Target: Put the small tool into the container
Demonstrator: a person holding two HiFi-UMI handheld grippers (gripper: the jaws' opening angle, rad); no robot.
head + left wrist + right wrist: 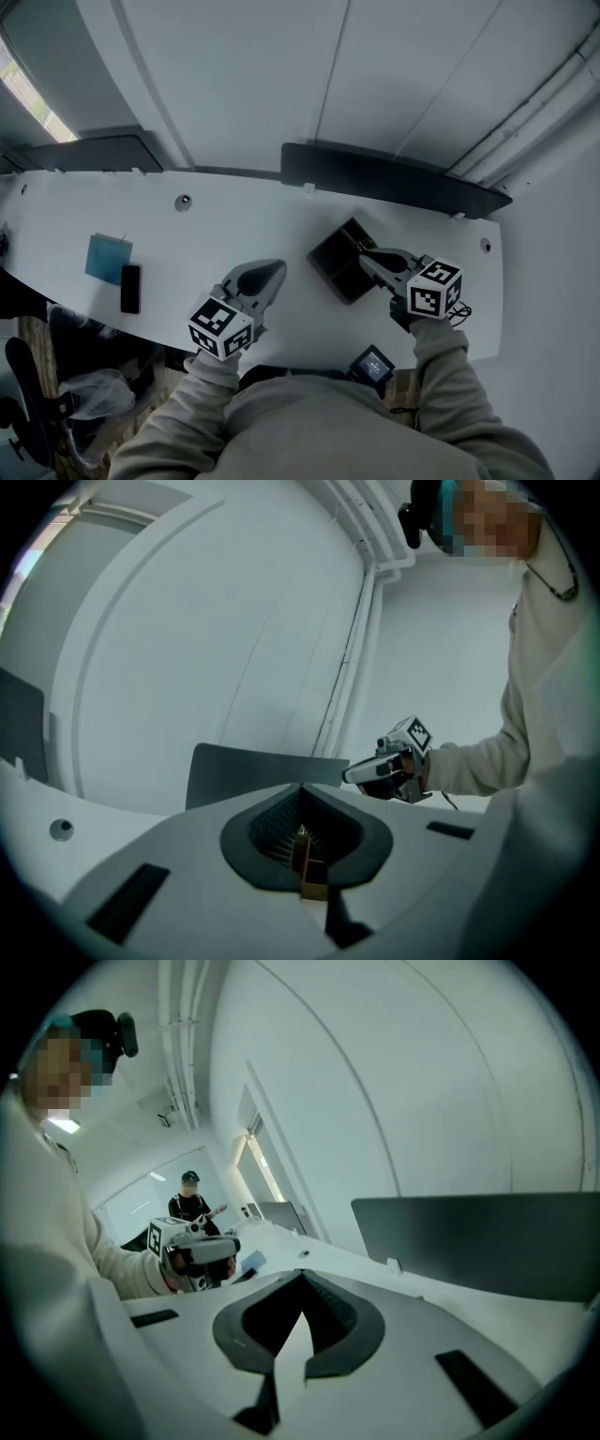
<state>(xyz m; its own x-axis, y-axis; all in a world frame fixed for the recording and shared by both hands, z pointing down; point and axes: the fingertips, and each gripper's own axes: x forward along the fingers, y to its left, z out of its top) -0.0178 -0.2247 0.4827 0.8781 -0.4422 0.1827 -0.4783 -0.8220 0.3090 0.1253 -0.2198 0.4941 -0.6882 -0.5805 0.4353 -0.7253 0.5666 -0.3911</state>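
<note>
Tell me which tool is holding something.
The left tool: a small brown piece stands pinched between its jaws. The right tool, above the dark container, is shut on nothing.

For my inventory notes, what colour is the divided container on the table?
The container is dark brown, nearly black; the head view shows it best.

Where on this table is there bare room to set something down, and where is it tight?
Widest bare stretch: between the black phone and the left gripper, this side of the grommet hole. A smaller one lies behind the right gripper, between the container and the table's right end. Crowded: around the container, where both gripper tips point.
</note>
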